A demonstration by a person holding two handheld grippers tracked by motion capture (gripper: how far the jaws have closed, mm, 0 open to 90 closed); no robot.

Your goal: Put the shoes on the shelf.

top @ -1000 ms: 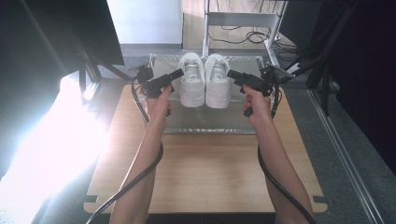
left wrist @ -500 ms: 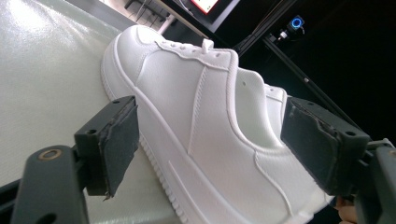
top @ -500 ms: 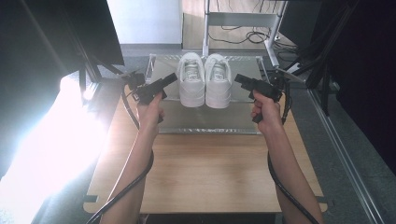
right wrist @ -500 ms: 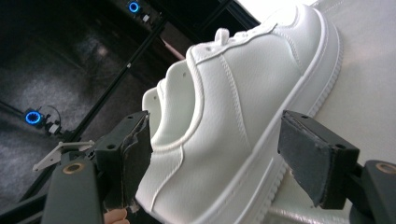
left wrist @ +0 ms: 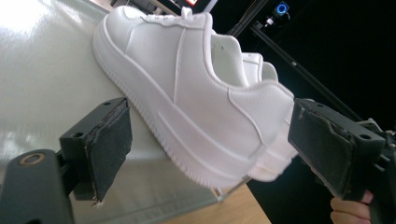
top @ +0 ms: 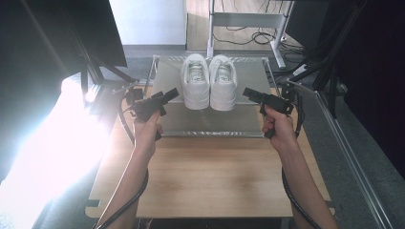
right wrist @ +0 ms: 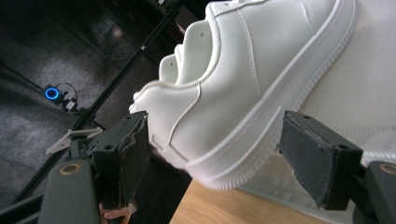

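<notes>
The left gripper (top: 173, 92) is held level beside the left shoe (top: 196, 81), its tips just short of the shoe's outer side near the heel. Its jaws have just been opening and stand wide; in the left gripper view the shoe's heel (left wrist: 219, 121) sits framed between the two pads, neither of which touches it. The right gripper (top: 249, 92) mirrors it on the far side, pointing at the outer side of the right shoe (top: 223, 81). Its jaws are also apart, and in the right gripper view the heel (right wrist: 224, 112) lies between the pads, free of both.

The two white shoes stand side by side, touching, toes pointing away from the person, near the back edge of a grey metal tray (top: 210, 121). The tray lies across the back half of the wooden bench (top: 210, 176), its front edge just ahead of both hands.

Nothing lies between either gripper and its shoe. A cable (top: 125, 121) loops down from the left gripper along the bench's left edge. Behind the bench a white table frame (top: 243, 21) stands on the floor with what look like loose wires under it, though that part is small and dim. Strong glare washes out the floor to the left.
</notes>
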